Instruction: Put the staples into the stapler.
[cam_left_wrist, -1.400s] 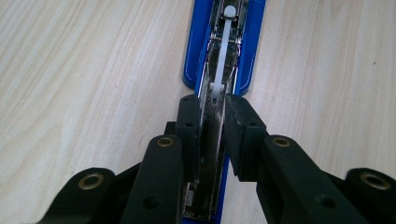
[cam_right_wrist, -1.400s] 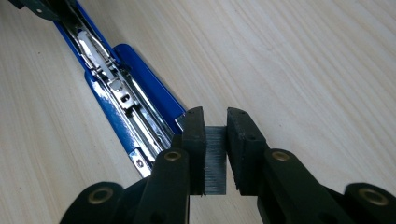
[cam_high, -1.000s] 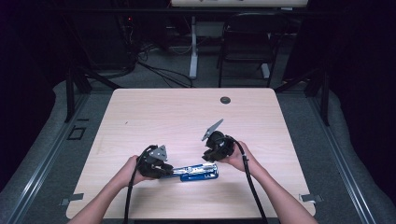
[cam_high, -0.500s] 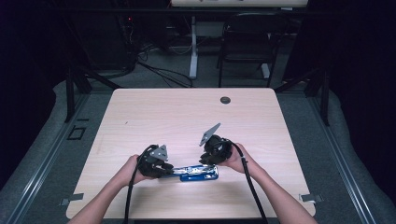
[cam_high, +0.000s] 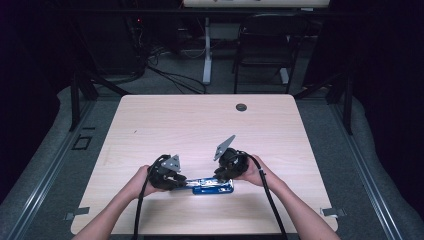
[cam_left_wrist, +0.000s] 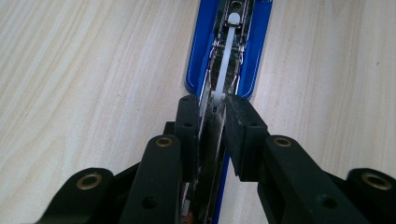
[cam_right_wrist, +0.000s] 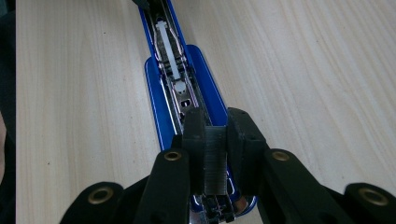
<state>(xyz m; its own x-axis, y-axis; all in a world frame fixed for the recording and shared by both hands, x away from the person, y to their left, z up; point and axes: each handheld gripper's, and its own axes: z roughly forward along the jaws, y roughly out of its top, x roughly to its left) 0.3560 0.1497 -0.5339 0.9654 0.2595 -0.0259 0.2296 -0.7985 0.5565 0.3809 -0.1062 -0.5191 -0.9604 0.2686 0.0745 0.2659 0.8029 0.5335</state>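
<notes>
Both pairs of jaws stand narrow, each clamped on something. In the left gripper view the left gripper (cam_left_wrist: 212, 126) pinches the metal magazine of the blue stapler (cam_left_wrist: 254, 51), which lies opened flat and runs to the top of the frame; its near end is hidden beneath the jaws. In the right gripper view the right gripper (cam_right_wrist: 215, 140) grips a grey block of staples (cam_right_wrist: 215, 161) over the stapler's open channel; whether the block touches the channel cannot be told. In the high view the stapler (cam_high: 212, 186) lies low in the frame, centre, on the wooden table (cam_high: 200, 125), its ends covered by both grippers.
</notes>
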